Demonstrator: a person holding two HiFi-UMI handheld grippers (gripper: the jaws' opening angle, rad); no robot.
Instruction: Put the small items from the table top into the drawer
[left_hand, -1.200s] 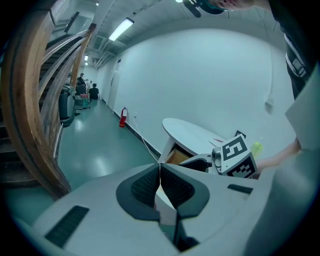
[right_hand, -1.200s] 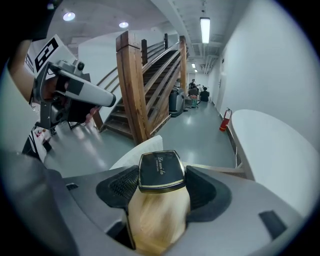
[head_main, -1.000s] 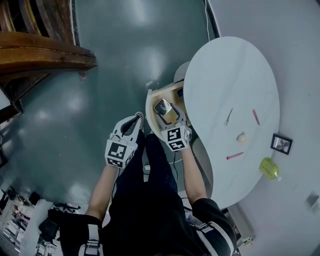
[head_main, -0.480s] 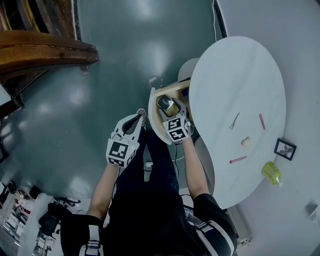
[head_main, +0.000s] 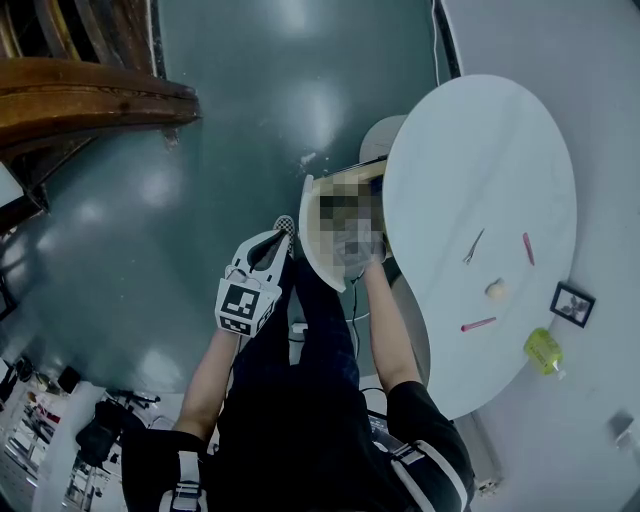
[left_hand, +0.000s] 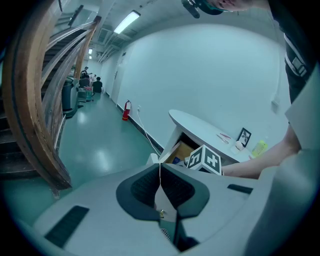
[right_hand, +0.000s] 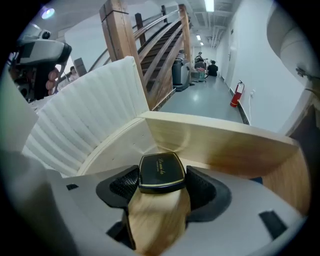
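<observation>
Our right gripper (right_hand: 160, 192) is clamped on the black-capped perfume bottle (right_hand: 159, 172), holding it over the open drawer (right_hand: 225, 146), ready to release. Our left gripper (left_hand: 160, 176) hangs beside the drawer, jaws together, empty.

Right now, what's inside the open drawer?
The right gripper holds a black case inside the drawer, above bare wood. A blue patch shows at one corner. The gripper covers the rest of the floor.
</observation>
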